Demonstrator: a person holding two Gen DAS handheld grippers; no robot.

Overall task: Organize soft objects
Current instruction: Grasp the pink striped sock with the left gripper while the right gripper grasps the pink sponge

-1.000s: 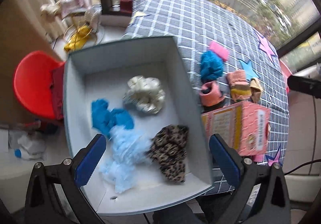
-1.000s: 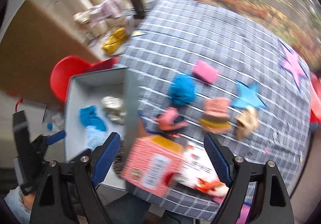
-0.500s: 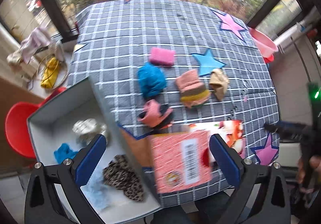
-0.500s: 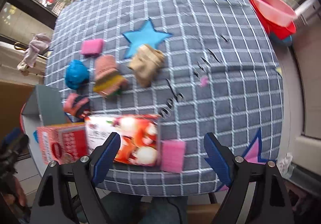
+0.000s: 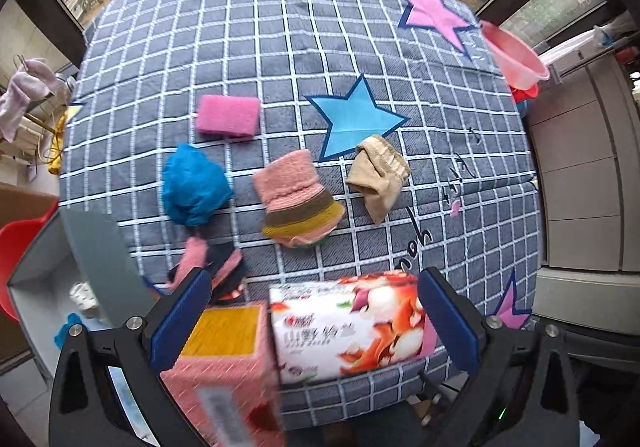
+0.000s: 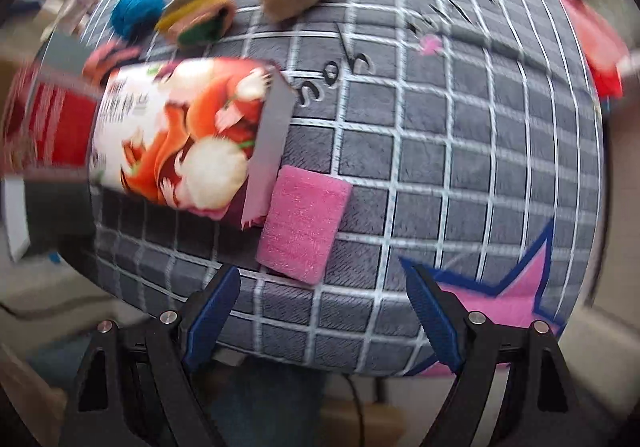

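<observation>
Soft items lie on the checked tablecloth: a pink sponge, a blue cloth ball, a pink and yellow striped sock roll, a tan sock and a pink and black sock. A second pink sponge lies near the table's front edge, just ahead of my right gripper, which is open and empty. My left gripper is open and empty above the front edge. The grey box with soft items stands at the left.
A printed tissue pack and a pink carton stand at the table's front, between my left fingers in the view. The tissue pack also shows in the right wrist view. A pink basin sits beyond the right edge, a red chair on the left.
My left gripper has swung right from over the grey box to face the table. My right gripper has dropped low toward the front edge, close to the second pink sponge. Both stay open.
</observation>
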